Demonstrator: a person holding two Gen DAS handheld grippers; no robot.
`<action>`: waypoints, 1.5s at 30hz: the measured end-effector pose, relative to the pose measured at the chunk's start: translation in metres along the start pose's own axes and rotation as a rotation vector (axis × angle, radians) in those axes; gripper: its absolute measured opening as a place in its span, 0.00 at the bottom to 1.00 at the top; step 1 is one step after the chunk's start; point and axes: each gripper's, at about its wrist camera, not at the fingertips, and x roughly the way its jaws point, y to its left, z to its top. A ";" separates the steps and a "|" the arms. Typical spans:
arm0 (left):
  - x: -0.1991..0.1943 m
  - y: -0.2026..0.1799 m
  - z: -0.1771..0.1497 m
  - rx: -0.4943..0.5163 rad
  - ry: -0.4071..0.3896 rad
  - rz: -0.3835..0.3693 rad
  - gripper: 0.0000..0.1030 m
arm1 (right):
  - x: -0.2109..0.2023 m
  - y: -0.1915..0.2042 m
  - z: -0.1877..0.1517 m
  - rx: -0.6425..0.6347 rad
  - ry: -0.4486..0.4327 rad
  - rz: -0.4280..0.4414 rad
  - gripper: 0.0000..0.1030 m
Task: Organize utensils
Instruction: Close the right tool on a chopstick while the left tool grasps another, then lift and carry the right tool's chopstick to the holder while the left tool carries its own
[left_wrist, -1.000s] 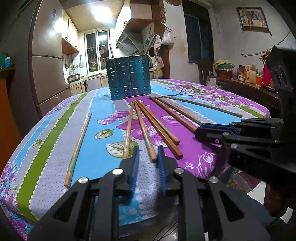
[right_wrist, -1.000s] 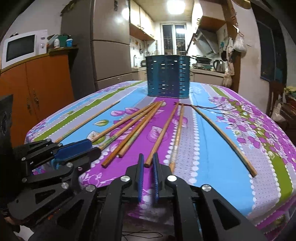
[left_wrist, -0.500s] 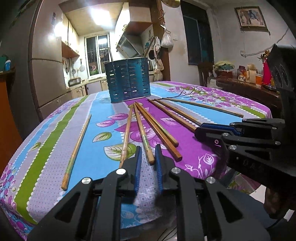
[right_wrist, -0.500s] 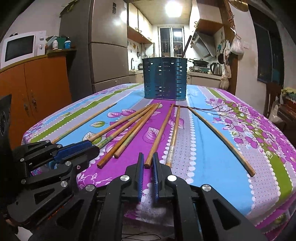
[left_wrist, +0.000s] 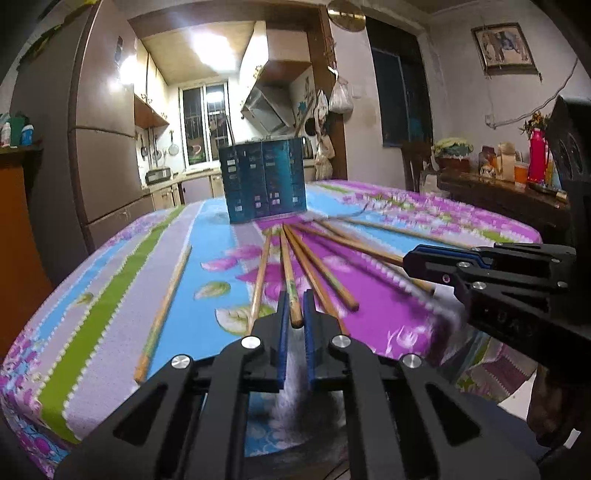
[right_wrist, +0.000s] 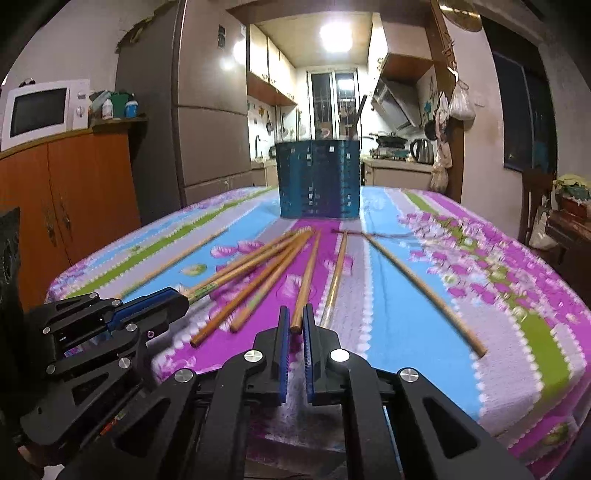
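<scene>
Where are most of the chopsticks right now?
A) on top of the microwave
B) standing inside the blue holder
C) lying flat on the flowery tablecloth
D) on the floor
C: the chopsticks lie spread out flat on the tablecloth, in front of the blue holder at the far end of the table.

No lettering, brand, number or sign can be read anywhere around the blue utensil holder (right_wrist: 318, 180) on the table.
</scene>
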 end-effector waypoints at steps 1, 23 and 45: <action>-0.005 0.000 0.006 0.000 -0.020 0.000 0.06 | -0.004 0.000 0.003 -0.003 -0.011 -0.002 0.07; 0.018 0.034 0.163 -0.039 -0.222 -0.027 0.05 | -0.018 -0.033 0.165 -0.123 -0.212 0.079 0.07; 0.026 0.051 0.258 -0.023 -0.221 -0.046 0.05 | -0.003 -0.045 0.279 -0.122 -0.159 0.144 0.07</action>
